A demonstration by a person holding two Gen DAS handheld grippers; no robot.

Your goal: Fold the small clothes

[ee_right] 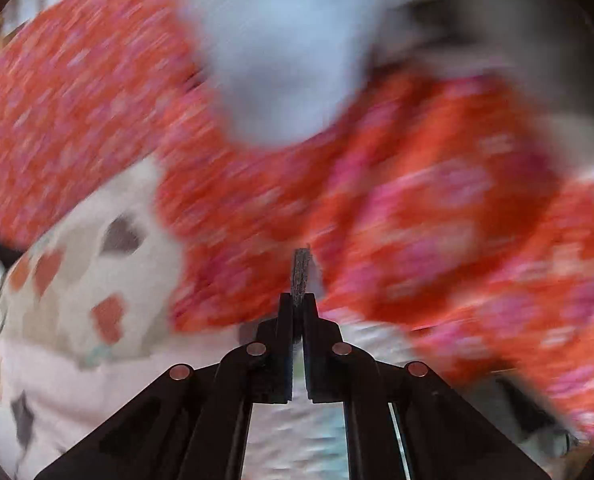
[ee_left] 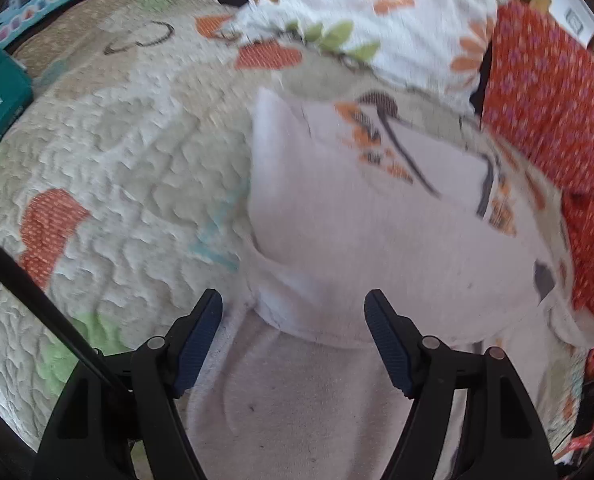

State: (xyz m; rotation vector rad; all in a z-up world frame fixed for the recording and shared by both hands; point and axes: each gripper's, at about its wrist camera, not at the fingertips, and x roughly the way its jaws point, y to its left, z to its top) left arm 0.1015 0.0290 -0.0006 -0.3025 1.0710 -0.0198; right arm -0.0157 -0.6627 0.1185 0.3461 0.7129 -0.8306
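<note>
Pale garment: lay part-folded on the quilted bed, near its pillow end. Left gripper: fingers apart above it, empty. Right gripper: fingers together on a thin grey edge. Risk: slipping; narrow hold.

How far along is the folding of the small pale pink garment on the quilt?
Partly done: the pale pink garment with orange print lies on the quilted bedspread with its near part already doubled over. In hand: the right tool is shut on a thin grey edge, the blur hiding what it belongs to. The left tool hangs open over the fold. Left: the final folds, plus the red patterned cloth.
</note>
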